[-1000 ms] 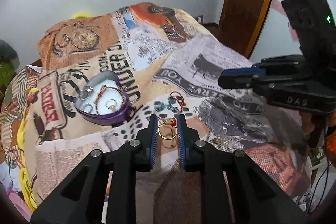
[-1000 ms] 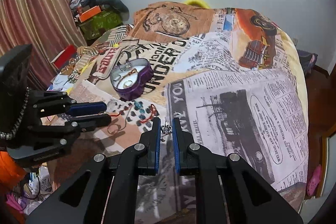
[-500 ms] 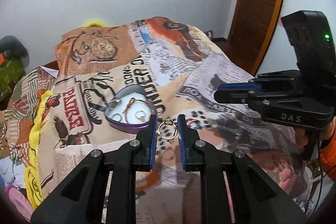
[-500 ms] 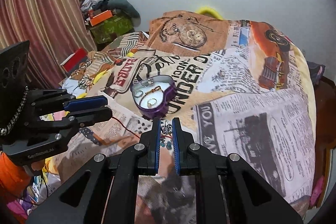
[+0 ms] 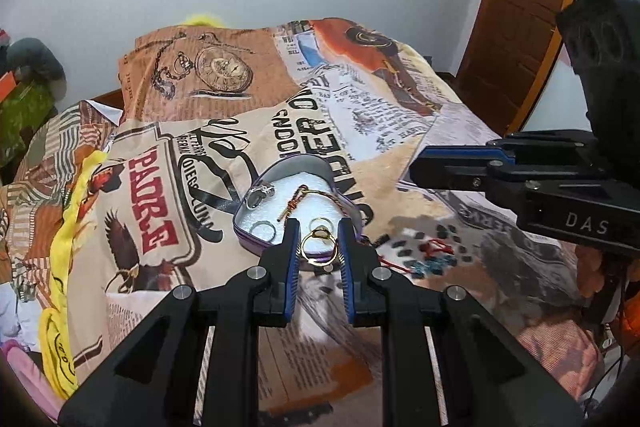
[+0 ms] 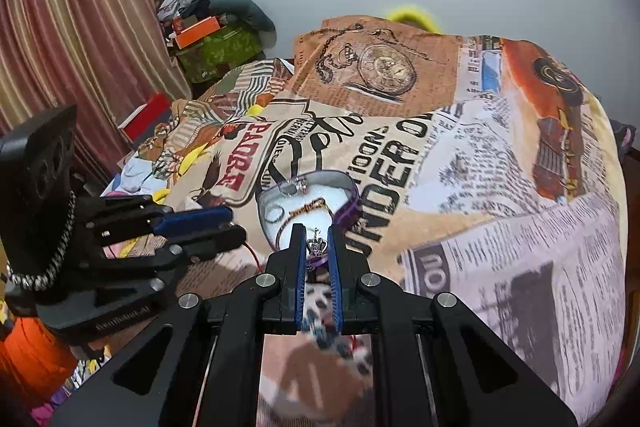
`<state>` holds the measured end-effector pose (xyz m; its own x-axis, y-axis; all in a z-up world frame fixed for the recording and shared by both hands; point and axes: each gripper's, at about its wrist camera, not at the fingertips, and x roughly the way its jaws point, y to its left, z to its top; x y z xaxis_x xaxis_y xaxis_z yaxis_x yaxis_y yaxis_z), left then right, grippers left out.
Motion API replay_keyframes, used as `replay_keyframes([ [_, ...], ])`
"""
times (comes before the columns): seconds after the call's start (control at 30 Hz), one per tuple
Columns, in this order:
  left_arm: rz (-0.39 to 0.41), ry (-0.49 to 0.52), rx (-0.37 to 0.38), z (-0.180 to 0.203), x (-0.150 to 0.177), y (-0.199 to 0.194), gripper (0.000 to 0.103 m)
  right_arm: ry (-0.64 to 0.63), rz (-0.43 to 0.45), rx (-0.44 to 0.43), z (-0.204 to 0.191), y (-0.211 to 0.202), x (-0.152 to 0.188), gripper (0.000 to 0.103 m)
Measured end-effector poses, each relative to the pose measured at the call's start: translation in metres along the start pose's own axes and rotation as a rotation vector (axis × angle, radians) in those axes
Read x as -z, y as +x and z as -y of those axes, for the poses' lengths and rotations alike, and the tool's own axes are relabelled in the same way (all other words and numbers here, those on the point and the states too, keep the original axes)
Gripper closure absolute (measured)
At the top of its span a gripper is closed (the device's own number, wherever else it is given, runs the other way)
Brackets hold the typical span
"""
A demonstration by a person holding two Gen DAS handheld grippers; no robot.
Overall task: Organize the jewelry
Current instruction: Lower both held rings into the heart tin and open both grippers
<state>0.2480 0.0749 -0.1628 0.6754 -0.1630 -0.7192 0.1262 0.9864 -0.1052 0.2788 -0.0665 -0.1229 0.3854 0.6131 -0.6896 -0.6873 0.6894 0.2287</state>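
Observation:
A purple heart-shaped tin (image 5: 250, 234) (image 6: 352, 205) lies open on the printed bedspread, holding silver rings, a gold ring and a red-and-gold bracelet (image 5: 298, 199). My left gripper (image 5: 319, 233) is shut on a gold hoop ring (image 5: 319, 248), held just over the tin's near edge. My right gripper (image 6: 317, 239) is shut on a small silver crown ring (image 6: 317, 246), held above the tin's near edge. Each gripper shows in the other's view, the right (image 5: 448, 167) and the left (image 6: 224, 227).
Loose teal beads and a red cord bracelet (image 5: 434, 255) lie on the bedspread (image 5: 360, 115) right of the tin. A wooden door (image 5: 524, 7) stands far right. Curtains (image 6: 72, 27) and piled boxes (image 6: 212, 43) are at the left.
Both grippers have risen from the bedspread and moved toward the tin with their rings. The loose beads now lie behind and right of the left gripper.

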Motion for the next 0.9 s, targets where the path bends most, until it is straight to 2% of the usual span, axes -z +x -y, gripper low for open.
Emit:
replay_keyframes([
  [0.47,-0.024,0.024,0.025,-0.008,-0.005,0.031,0.086,-0.021,-0.096,-0.038,-0.005,0.048,-0.021,0.093],
  [0.9,-0.043,-0.03,-0.013,-0.023,-0.005,0.041,0.085,0.001,-0.154,-0.05,-0.003,0.063,-0.024,0.093],
])
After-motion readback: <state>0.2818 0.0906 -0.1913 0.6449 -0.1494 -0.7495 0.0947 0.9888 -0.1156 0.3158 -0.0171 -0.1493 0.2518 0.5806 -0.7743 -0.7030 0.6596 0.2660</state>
